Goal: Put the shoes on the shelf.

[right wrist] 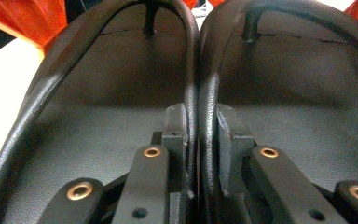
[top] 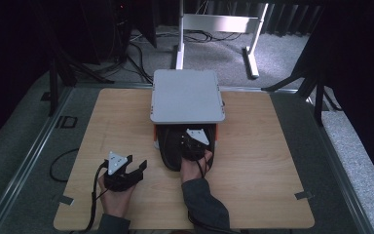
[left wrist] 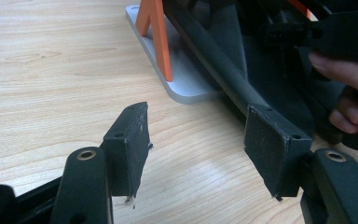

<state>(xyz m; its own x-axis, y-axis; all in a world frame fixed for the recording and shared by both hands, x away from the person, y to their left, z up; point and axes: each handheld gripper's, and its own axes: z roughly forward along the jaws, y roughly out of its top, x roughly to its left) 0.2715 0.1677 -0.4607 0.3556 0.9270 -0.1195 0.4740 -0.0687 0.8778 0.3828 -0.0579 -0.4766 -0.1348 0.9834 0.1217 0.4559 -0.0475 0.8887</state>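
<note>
A two-level rack (top: 187,96) stands at the far middle of the table (top: 253,161), its top shelf above a lower space held up by slanted struts (left wrist: 156,32) on a base plate (left wrist: 186,84). A pair of sandals (top: 173,146) lies side by side in that lower space, heels projecting toward the near edge. The right gripper (top: 193,145) sits at the inner edges of the sandals, one jaw in each; the left gripper (top: 137,168) rests nearer, left of the sandals and apart from them.

Left gripper (top: 137,168) low near the left forearm's end, jaws standing apart, empty. Right gripper (top: 191,141) reaching forward, jaws clamped together, sleeve behind.
</note>
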